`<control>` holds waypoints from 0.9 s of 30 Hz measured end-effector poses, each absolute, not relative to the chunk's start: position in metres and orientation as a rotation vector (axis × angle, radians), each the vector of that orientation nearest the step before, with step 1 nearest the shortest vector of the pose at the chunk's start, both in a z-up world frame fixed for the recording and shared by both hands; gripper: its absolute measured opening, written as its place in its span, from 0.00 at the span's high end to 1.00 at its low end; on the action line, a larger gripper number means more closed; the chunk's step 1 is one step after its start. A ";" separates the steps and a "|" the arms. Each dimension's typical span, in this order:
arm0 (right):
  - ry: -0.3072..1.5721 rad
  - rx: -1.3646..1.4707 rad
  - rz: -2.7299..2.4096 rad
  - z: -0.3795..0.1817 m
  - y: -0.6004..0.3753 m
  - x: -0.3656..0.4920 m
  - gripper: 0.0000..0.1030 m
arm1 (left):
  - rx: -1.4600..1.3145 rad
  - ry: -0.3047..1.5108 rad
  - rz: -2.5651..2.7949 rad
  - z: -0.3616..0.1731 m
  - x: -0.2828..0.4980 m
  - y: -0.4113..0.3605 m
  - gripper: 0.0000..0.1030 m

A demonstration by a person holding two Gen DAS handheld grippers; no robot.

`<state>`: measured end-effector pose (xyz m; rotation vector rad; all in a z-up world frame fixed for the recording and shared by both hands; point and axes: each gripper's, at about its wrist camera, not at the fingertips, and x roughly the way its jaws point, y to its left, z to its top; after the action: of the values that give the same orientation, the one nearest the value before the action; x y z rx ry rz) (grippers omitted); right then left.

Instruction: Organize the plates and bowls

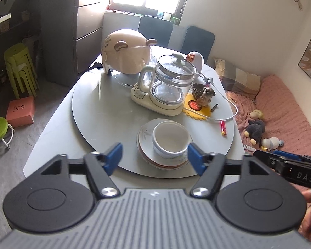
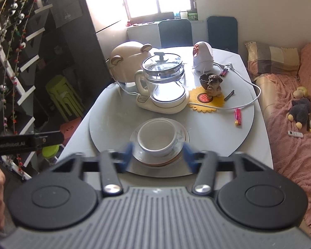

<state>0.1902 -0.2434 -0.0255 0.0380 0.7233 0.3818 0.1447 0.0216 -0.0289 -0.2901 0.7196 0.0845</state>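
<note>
A white bowl (image 1: 170,139) sits on a small stack of plates (image 1: 147,151) near the front edge of the grey turntable (image 1: 101,112). My left gripper (image 1: 154,156) is open and empty, hovering just short of the stack, slightly to its left. The right wrist view shows the same bowl (image 2: 156,138) on the plates (image 2: 182,137). My right gripper (image 2: 157,155) is open and empty, its blue fingertips (image 2: 127,152) either side of the stack's near edge and above it. The right gripper's body also shows at the right of the left wrist view (image 1: 288,166).
On the turntable stand a glass kettle on its base (image 1: 168,85), a beige bear-eared helmet (image 1: 126,54), a dog figurine on a sunflower mat (image 1: 205,95), a white cable (image 1: 228,103) and a red lighter (image 1: 223,127). Green stools (image 1: 18,68) stand left, a pink bed (image 1: 284,112) right.
</note>
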 end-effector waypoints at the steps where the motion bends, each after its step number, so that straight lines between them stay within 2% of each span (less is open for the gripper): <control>1: 0.722 0.045 0.370 -0.025 -0.245 0.190 0.26 | -0.282 0.717 0.091 -0.028 0.143 0.021 0.21; 2: 0.719 0.044 0.361 -0.024 -0.246 0.189 0.24 | -0.271 0.714 0.100 -0.027 0.142 0.020 0.19; 3: 0.715 0.041 0.356 -0.024 -0.247 0.188 0.17 | -0.263 0.713 0.107 -0.026 0.141 0.019 0.15; 5: 0.719 0.037 0.344 -0.025 -0.248 0.187 0.09 | -0.256 0.711 0.110 -0.025 0.140 0.019 0.13; 6: 0.723 0.037 0.340 -0.025 -0.248 0.187 0.00 | -0.256 0.710 0.110 -0.025 0.140 0.018 0.13; 27: 0.688 0.024 0.332 -0.019 -0.251 0.173 0.00 | -0.236 0.720 0.122 -0.014 0.132 0.015 0.12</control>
<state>0.1732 -0.2512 -0.0193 0.0239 0.6882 0.3324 0.1319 0.0151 -0.0141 -0.2357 0.7197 0.1216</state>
